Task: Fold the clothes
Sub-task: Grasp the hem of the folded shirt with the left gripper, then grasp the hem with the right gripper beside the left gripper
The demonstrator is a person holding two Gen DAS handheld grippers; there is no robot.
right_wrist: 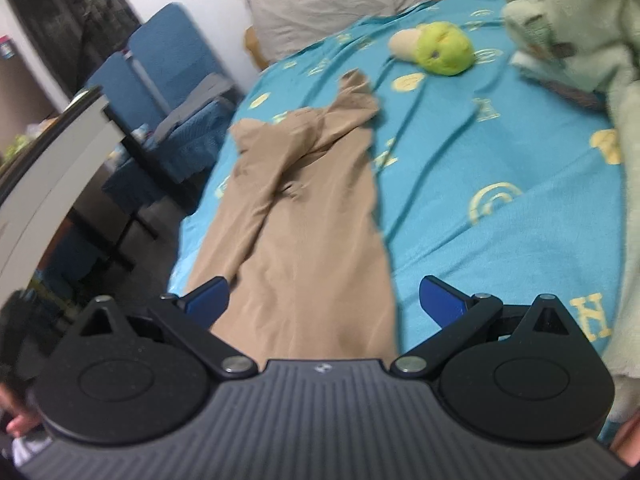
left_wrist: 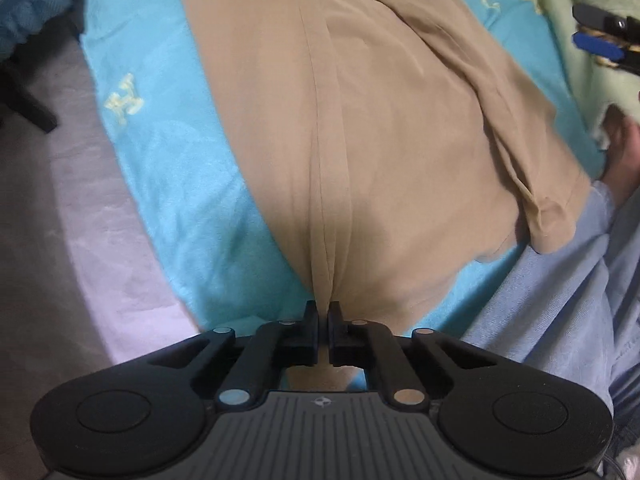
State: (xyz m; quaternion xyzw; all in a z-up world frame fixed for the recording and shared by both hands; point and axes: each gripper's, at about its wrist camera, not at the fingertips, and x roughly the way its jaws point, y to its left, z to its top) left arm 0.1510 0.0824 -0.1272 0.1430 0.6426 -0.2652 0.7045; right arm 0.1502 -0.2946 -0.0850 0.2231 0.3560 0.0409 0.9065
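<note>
In the left wrist view, the near hem of the tan garment (left_wrist: 380,140) is pinched between the closed fingers of the left gripper (left_wrist: 323,312), and a narrow ridge of cloth is drawn from the fingertips up through the fabric. Pale blue cloth (left_wrist: 560,300) is seen just to the right of that hem. The garment is laid lengthwise on the turquoise bedsheet (left_wrist: 160,160), with one folded strip lying along its right side. The grey floor (left_wrist: 60,240) is seen to the left of the bed.

In the right wrist view, the right gripper (right_wrist: 323,300) is held wide open above the near end of the garment (right_wrist: 304,240), its blue fingers (right_wrist: 208,296) standing apart on either side of the cloth, with nothing gripped. Farther along, the sleeves are gathered toward the garment's far end. Beyond it, well apart, a green plush toy (right_wrist: 440,48) is seen on the sheet, a pale green blanket (right_wrist: 580,40) is heaped at the right, and a grey pillow (right_wrist: 332,4) is propped against the wall.
</note>
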